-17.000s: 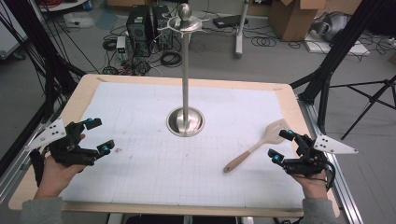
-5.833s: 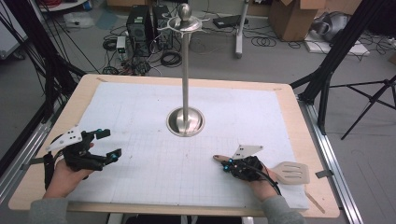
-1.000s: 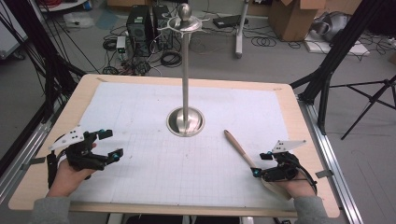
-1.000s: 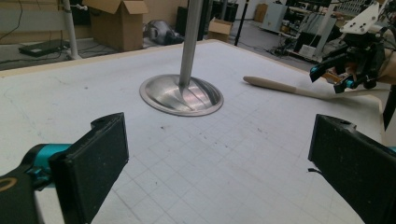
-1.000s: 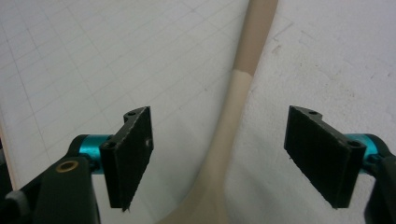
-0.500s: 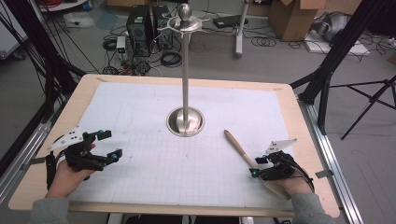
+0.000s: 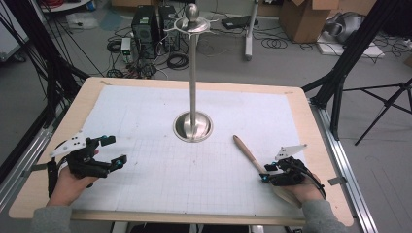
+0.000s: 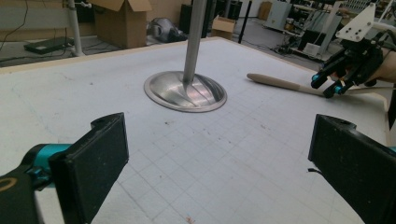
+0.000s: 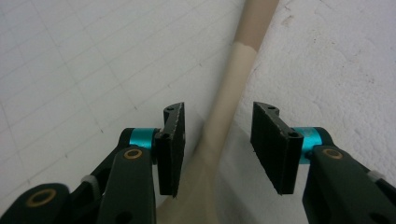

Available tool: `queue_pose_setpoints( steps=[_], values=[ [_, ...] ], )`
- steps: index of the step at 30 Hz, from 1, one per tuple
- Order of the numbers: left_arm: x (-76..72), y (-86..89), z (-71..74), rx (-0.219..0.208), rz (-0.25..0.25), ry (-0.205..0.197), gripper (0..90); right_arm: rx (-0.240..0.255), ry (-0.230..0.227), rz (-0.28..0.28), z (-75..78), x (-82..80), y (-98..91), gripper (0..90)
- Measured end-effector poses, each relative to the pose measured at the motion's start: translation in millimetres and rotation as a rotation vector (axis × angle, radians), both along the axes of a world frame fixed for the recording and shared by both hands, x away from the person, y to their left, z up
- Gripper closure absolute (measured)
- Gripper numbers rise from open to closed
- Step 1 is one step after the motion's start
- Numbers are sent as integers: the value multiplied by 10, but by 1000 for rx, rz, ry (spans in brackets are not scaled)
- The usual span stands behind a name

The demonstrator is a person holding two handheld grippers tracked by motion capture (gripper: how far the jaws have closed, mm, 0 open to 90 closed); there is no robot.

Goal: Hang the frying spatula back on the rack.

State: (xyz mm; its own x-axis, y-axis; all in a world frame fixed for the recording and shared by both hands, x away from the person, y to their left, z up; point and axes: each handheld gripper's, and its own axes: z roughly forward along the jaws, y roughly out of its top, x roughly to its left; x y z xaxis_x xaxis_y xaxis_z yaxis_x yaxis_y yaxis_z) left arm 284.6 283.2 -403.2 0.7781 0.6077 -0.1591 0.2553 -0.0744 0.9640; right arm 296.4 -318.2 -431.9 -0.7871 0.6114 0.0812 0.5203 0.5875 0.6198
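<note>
1. Jaws: the right gripper straddles the neck of the wooden spatula; its jaws have just been closing, yet gaps remain on both sides, so nothing is gripped. The left gripper rests wide open and empty on the desk, well apart.
2. Largest risk: the spatula lies flat at the desk's right side, handle towards the metal stand. The neck sits off-centre, nearer the left-hand pad; closing may push it sideways.
3. Lesser risk: a grip at the neck, with the long handle ahead of it, may let the spatula swing on lifting.
4. Minor: low pads may scrape the paper.
</note>
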Motion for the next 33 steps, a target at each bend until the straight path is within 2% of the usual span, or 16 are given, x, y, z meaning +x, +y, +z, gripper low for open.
queue_pose_setpoints(
  steps=[5, 10, 19, 23, 28, 33],
  values=[
    [-2, 5, 0, -1, 2, -1, 55, -30, -27, 1, 1, -31, 32, 594],
    [-9, 4, 2, -3, 5, -1, 54, -36, -27, 0, 9, -53, 46, 666],
    [-11, 5, 4, -1, 8, -1, 54, -45, -36, -6, 12, -88, 71, 658],
    [-15, 0, 8, 0, 8, -2, 54, -48, -39, -21, 10, -97, 76, 681],
    [-12, 13, 6, 4, 11, -2, 54, -47, -33, -8, 18, -110, 91, 695],
    [-11, 4, 6, 5, 8, -1, 54, -49, -30, -26, 17, -118, 98, 707]
  ],
)
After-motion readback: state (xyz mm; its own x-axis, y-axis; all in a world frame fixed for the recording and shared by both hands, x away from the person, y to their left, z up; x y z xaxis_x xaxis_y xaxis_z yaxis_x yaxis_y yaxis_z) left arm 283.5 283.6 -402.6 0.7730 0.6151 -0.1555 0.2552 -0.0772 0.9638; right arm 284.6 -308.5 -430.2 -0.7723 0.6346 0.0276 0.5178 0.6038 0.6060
